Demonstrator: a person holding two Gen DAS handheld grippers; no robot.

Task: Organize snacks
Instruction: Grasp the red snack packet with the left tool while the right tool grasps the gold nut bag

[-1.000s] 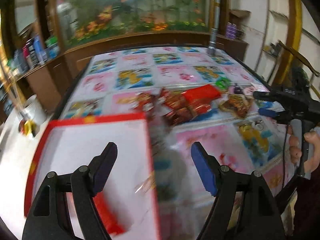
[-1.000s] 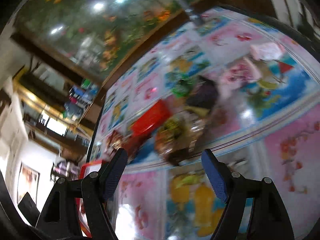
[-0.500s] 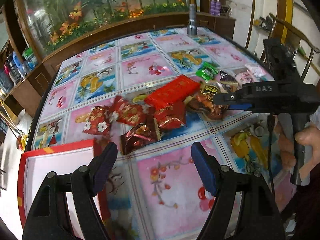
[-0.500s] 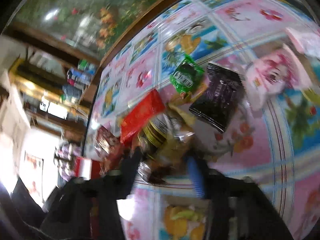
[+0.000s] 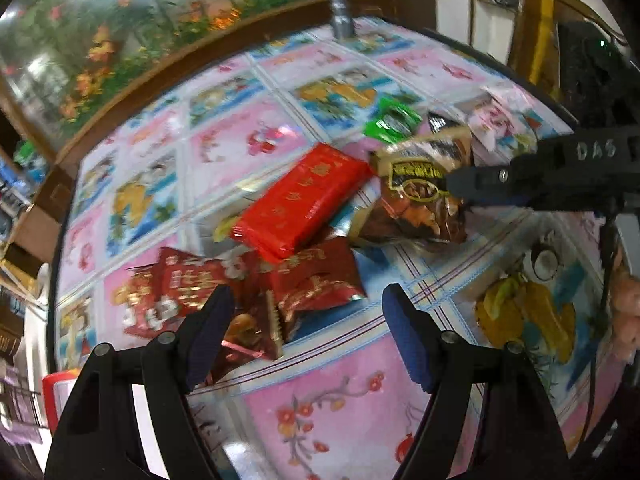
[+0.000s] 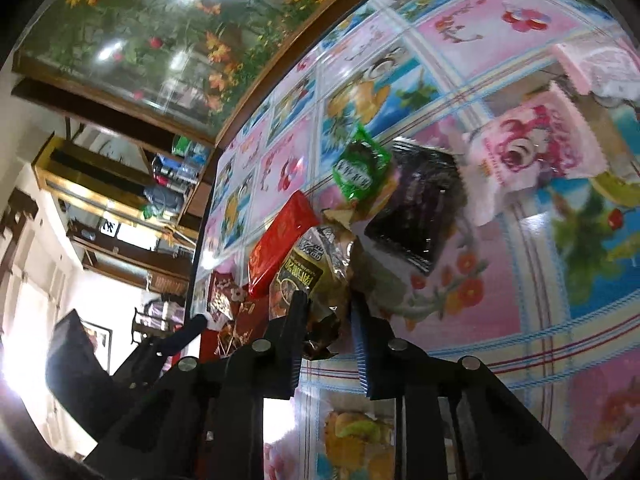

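Note:
Snack packets lie heaped on the flowered table. My right gripper [image 6: 328, 300] has its jaws closing on a brown crinkly snack bag [image 6: 308, 276], and both pads press its lower edge. From the left wrist view that gripper [image 5: 456, 184] reaches in from the right onto the same bag [image 5: 420, 200]. My left gripper [image 5: 304, 300] is open, hovering over small red packets [image 5: 316, 280] with nothing held. A long red pack [image 5: 304, 204] lies beside the brown bag. Behind it sit a green packet [image 6: 360, 168], a dark purple packet [image 6: 420, 208] and a pink packet [image 6: 536, 148].
A corner of the red-rimmed white tray [image 5: 52, 384] shows at the lower left. A silver cylinder [image 5: 340, 12] stands at the table's far edge [image 5: 200, 60], in front of a glass tank with plants. A person's hand [image 5: 624, 320] grips the right tool.
My left gripper has swung from over the white tray to the snack pile, staying open. My right gripper has come down and closed on the brown bag.

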